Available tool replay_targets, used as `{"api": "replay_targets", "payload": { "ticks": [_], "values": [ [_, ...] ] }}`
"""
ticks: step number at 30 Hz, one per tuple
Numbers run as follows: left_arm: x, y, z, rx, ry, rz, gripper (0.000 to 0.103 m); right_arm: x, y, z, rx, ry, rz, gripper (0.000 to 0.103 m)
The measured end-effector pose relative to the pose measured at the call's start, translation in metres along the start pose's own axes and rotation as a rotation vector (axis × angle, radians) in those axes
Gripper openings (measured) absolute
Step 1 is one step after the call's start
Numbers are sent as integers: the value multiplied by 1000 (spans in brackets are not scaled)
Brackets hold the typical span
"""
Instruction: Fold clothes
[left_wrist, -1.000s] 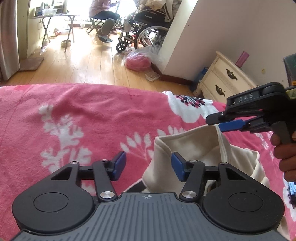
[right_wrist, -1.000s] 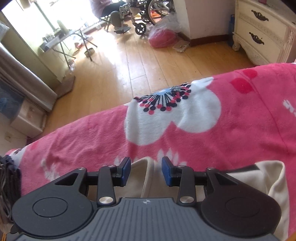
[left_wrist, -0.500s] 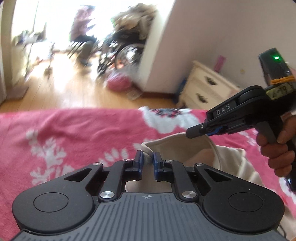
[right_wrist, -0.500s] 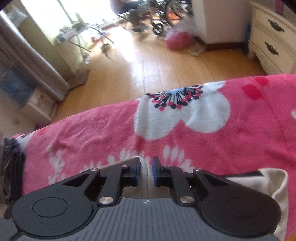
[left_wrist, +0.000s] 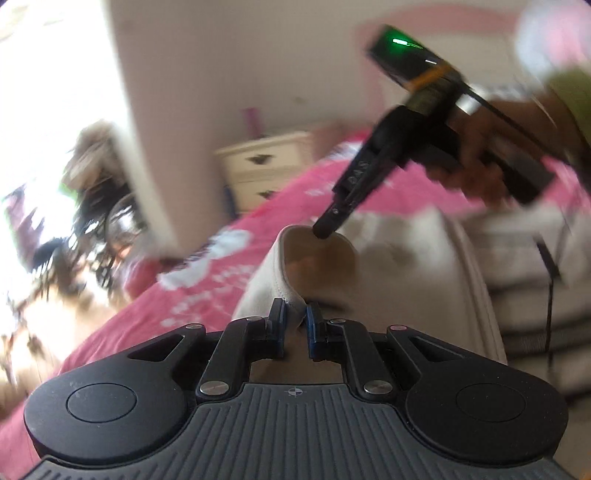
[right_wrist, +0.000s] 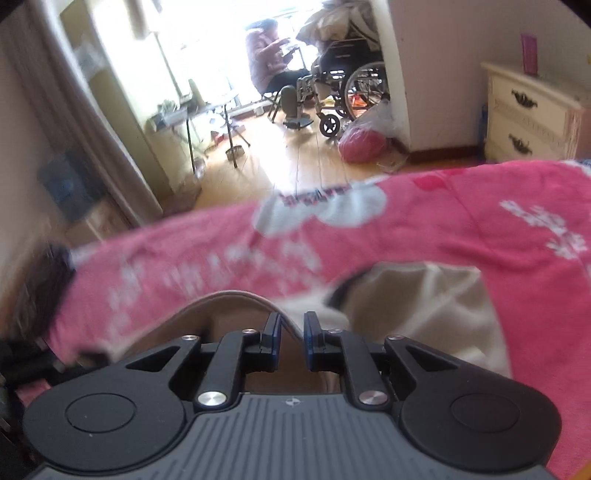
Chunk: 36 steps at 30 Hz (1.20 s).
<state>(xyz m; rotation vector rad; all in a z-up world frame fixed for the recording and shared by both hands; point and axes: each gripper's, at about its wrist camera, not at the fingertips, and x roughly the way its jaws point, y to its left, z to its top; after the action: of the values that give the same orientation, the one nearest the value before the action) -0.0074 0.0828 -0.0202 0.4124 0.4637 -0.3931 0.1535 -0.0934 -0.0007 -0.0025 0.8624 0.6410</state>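
Note:
A cream garment (left_wrist: 406, 266) lies on a pink flowered blanket (left_wrist: 207, 280) and is lifted at its near hem. My left gripper (left_wrist: 295, 319) is shut on that hem, the cloth pinched between its blue pads. In the left wrist view my right gripper (left_wrist: 327, 229) comes in from the upper right, held by a hand (left_wrist: 476, 162), its tip on the same hem farther along. Seen from the right wrist, the right gripper (right_wrist: 291, 326) is shut on the cream garment (right_wrist: 424, 302), whose edge arches up to the left of the fingers.
The pink blanket (right_wrist: 480, 229) covers the bed. Past its edge are a wooden floor (right_wrist: 295, 162), a cream nightstand (right_wrist: 532, 114), a wheelchair (right_wrist: 351, 92), a red bag (right_wrist: 362, 144) and a seated person (right_wrist: 269, 59). The left wrist view is blurred.
Both grippers went from open to shut on the garment's hem and have lifted it off the blanket. Both views have swung and tilted, the left one strongly.

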Motion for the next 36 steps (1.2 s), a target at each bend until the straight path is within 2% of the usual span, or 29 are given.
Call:
{"api": "replay_targets", "payload": {
  "ticks": [2,5,9,15,19,22,26,28,30,32,36],
  "values": [
    [5,-10,-7,51,15,-17,10,2,-7,-18,-26,38,-48,15],
    [9,-15,-13,99,23,-13,10,-6,-24,-29,61,50,-62,15],
    [12,-13,-16,106,35,-21,10,-42,-27,-19,115,-77,-13,15],
    [10,-19,-28,146,76,-10,10,-15,13,-11,8,-51,69,15],
    [12,-11,-37,85,122,9,10,3,40,-6,-62,-33,124,15],
    [11,-1,-38,-1,163,13,12,45,43,-33,-49,82,100,15],
    [-6,18,-36,-178,192,-39,13,52,32,-45,98,58,151,15],
    [-19,25,-32,-253,160,-64,17,51,27,-45,137,58,170,15],
    [-28,32,-27,-314,115,-49,25,51,25,-47,132,53,175,15],
    [-24,37,-23,-355,91,-25,25,53,27,-47,143,46,170,15],
    [3,33,-18,-323,77,-7,25,58,30,-49,156,20,167,15]
  ]
}}
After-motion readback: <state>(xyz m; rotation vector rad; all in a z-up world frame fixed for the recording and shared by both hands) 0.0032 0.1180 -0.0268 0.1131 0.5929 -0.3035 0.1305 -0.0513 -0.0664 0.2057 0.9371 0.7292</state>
